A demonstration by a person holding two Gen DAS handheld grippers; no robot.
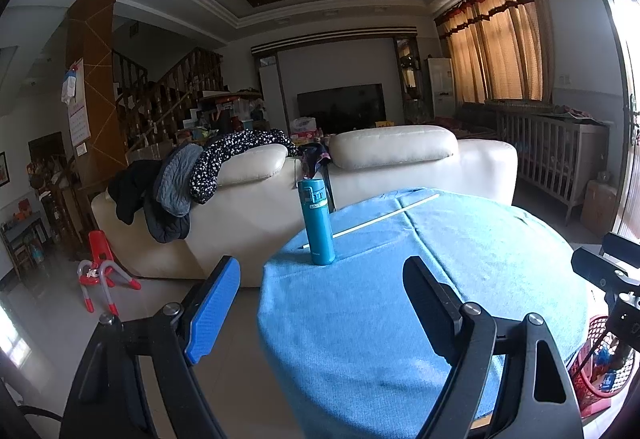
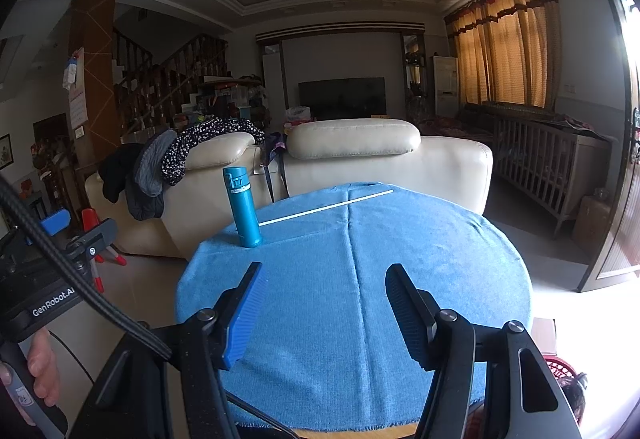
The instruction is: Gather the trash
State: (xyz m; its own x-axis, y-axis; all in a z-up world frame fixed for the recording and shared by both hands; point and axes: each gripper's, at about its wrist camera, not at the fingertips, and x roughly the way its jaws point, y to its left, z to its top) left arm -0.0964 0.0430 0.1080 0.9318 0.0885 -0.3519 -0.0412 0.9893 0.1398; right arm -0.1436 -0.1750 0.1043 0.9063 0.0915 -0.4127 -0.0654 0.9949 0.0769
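Observation:
A round table under a blue cloth [image 1: 460, 259] [image 2: 420, 259] fills the foreground. A teal flask [image 1: 317, 221] [image 2: 242, 206] stands upright near its far left edge. A thin white stick [image 1: 376, 221] [image 2: 326, 207] lies across the far part of the cloth. My left gripper [image 1: 320, 287] is open and empty over the table's left edge, short of the flask. My right gripper [image 2: 324, 291] is open and empty above the near middle of the cloth. A red mesh basket [image 1: 600, 363] [image 2: 560, 369] stands low at the table's right side.
A cream sofa [image 1: 400, 167] [image 2: 380, 159] with clothes [image 1: 192, 175] draped on it stands just behind the table. A red child's stool [image 1: 100, 267] is on the floor at left. A cot [image 1: 560, 151] stands at right. The left gripper [image 2: 56, 235] shows in the right wrist view.

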